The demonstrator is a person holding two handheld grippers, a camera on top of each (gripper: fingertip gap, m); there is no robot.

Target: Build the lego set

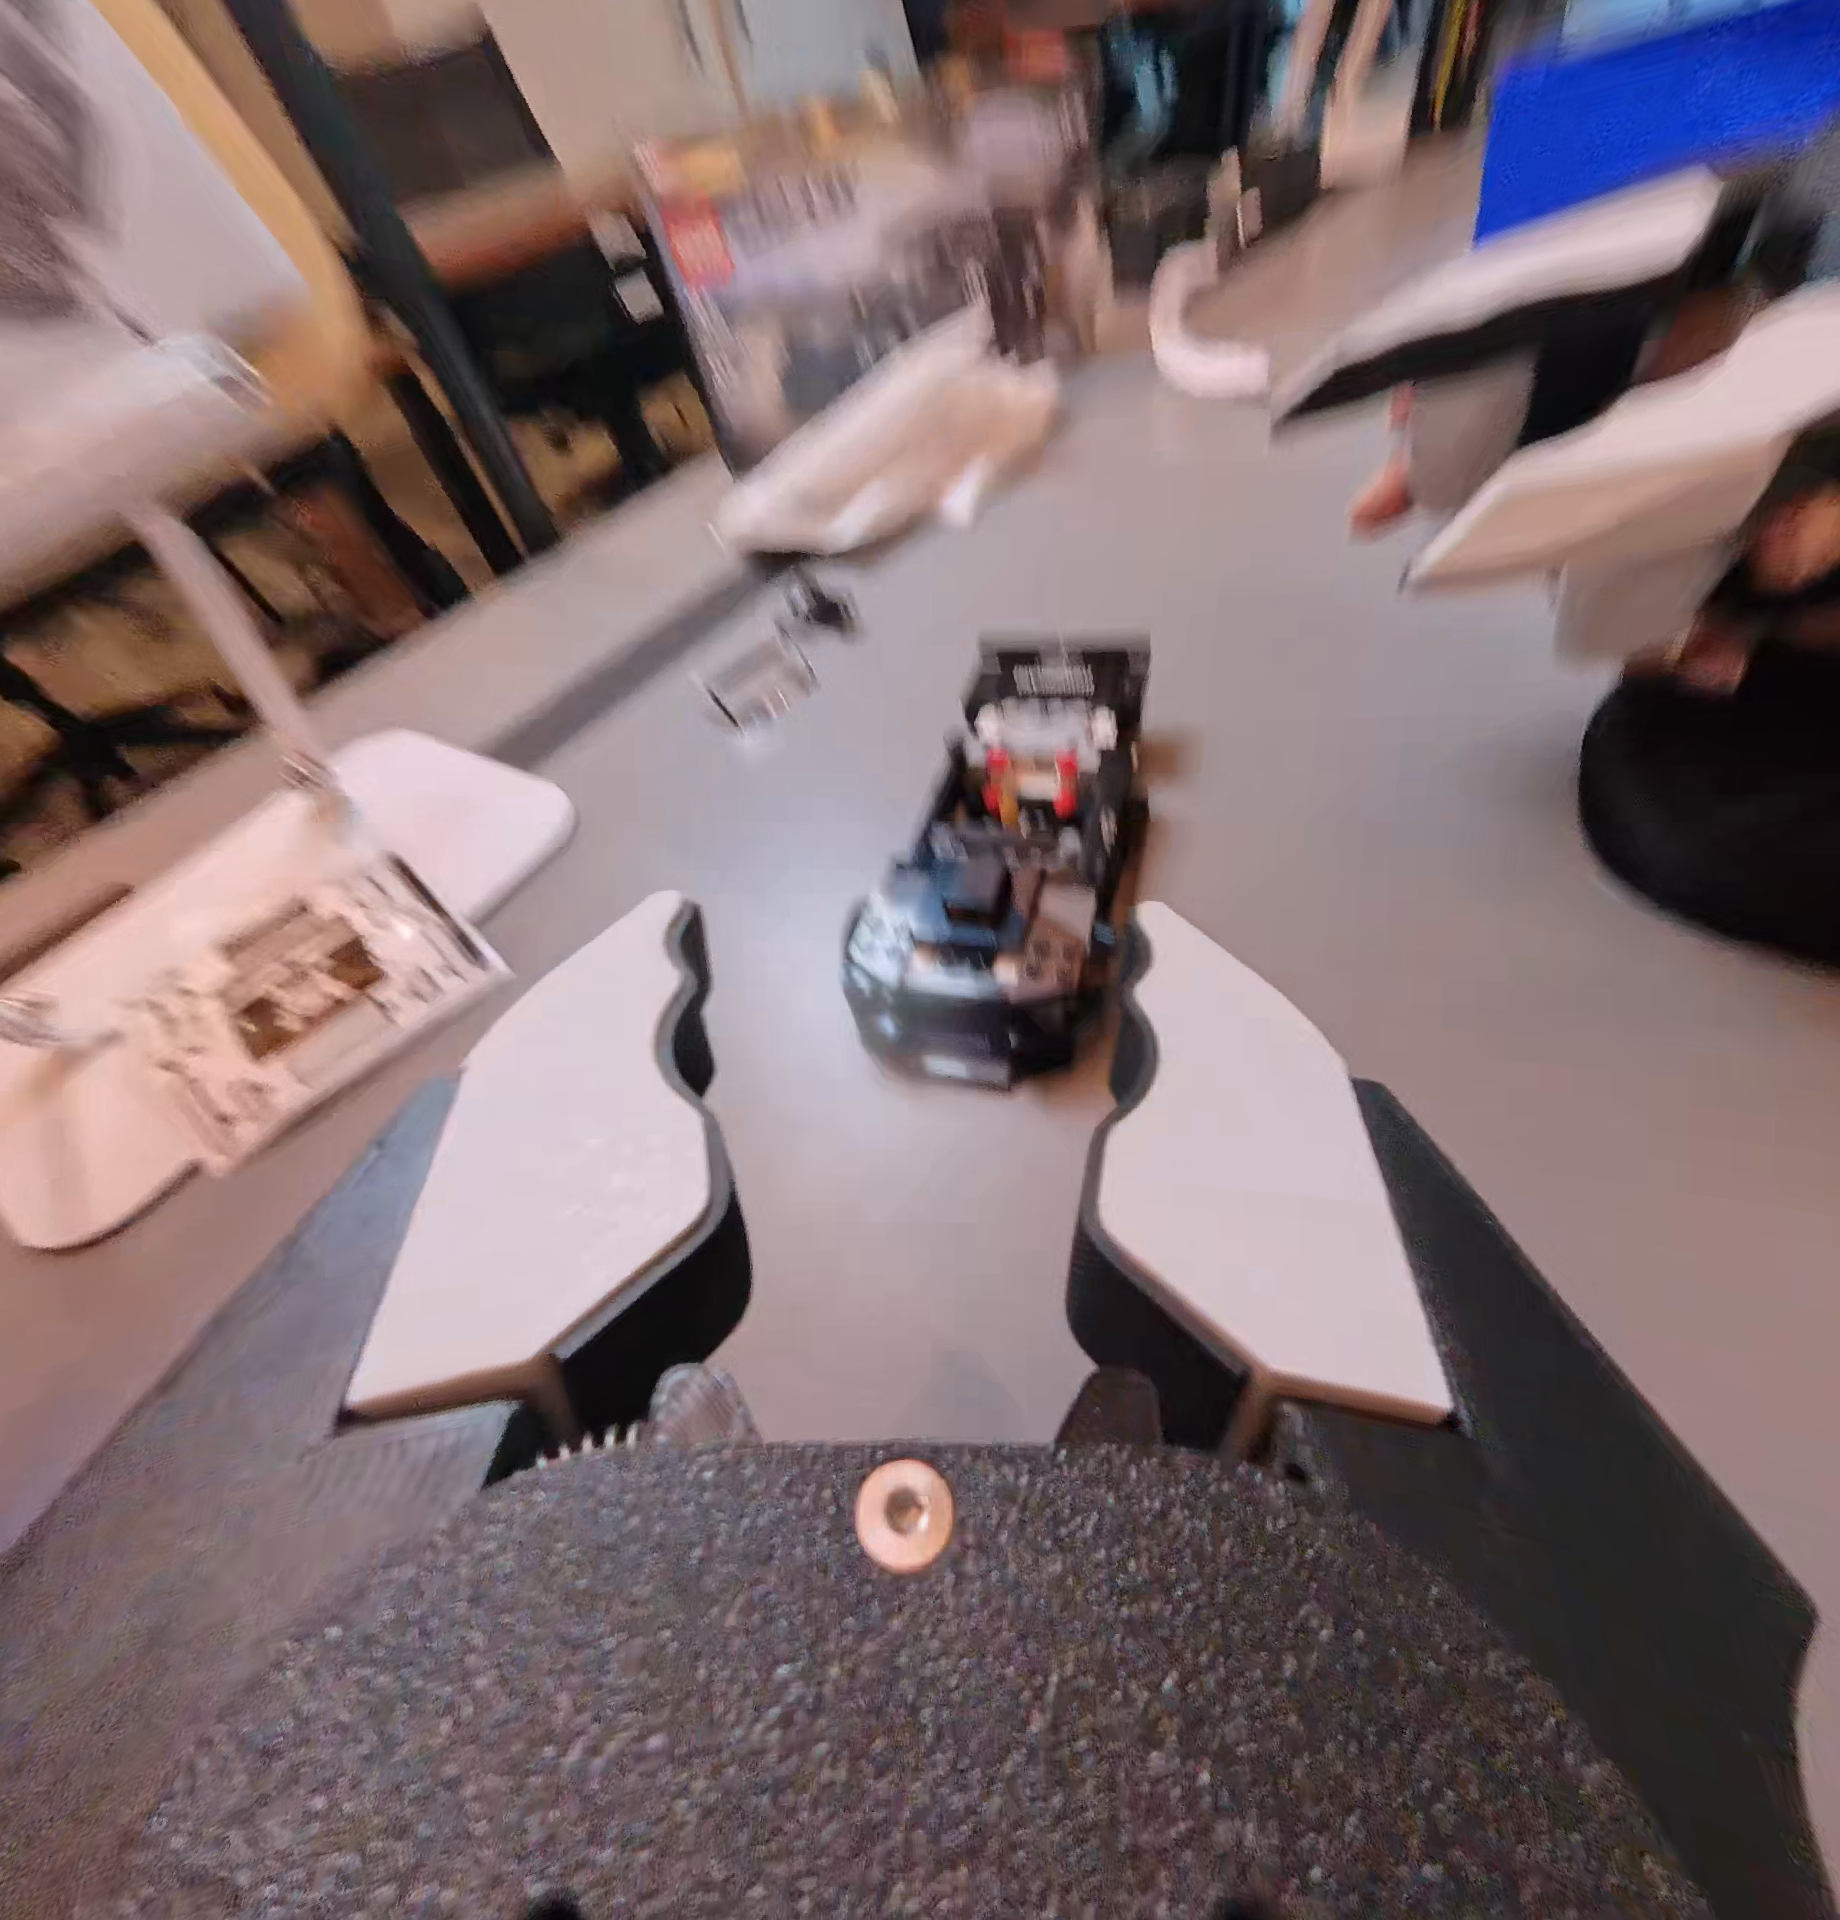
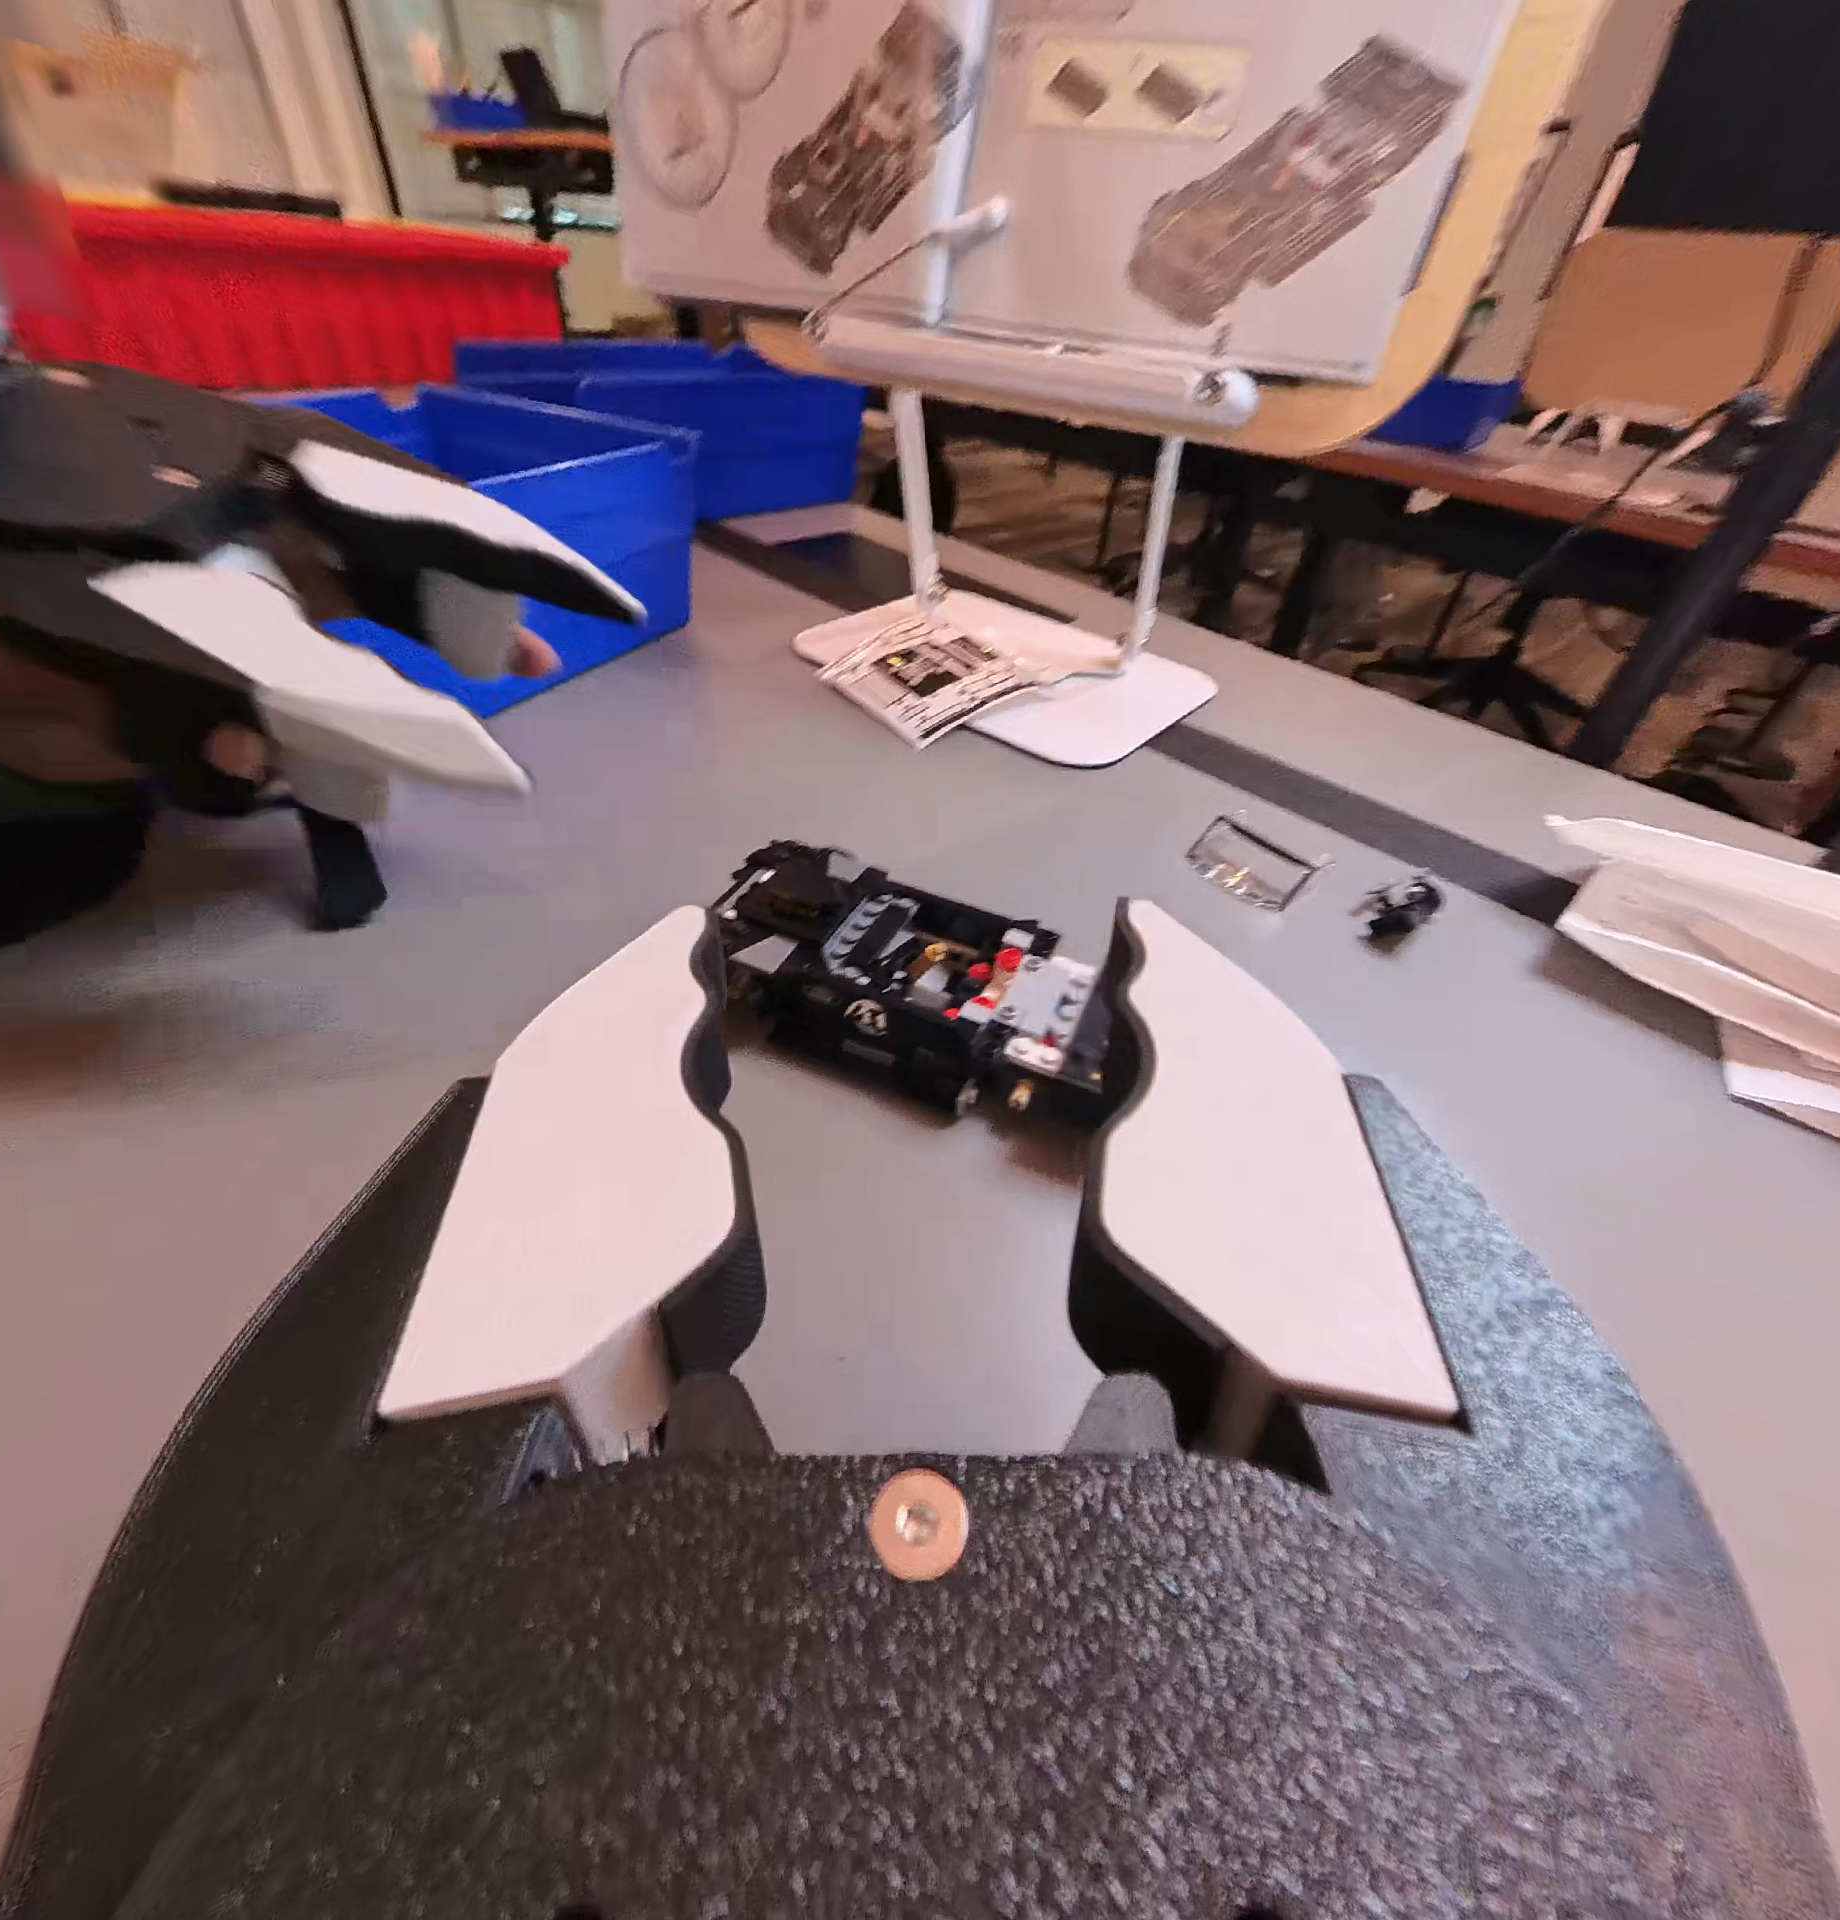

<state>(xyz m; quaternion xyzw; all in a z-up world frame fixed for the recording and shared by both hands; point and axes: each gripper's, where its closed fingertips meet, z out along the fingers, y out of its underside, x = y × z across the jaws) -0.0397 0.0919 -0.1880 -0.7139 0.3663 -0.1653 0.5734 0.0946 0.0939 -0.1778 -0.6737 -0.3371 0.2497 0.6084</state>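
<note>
The grey counter point(image 2: 1259, 1195) carries, at 12 o'clock in the right wrist view, a white document stand point(image 2: 1041, 343) holding the instruction pages point(image 2: 1103, 135), with blue bins point(image 2: 583, 488) at 10 o'clock. At the centre of the counter rests the partly built lego car point(image 2: 911, 997): a low black chassis with an open top, grey and white bricks, red and gold details inside, and a dark rounded nose point(image 1: 926, 987) in the left wrist view. Both the left claw point(image 1: 921, 987) and the right claw point(image 2: 916, 997) stand apart and empty, each just short of the car; a clear windscreen piece point(image 2: 1254, 862) and a small black piece point(image 2: 1399, 899) lie at 2 o'clock.
</note>
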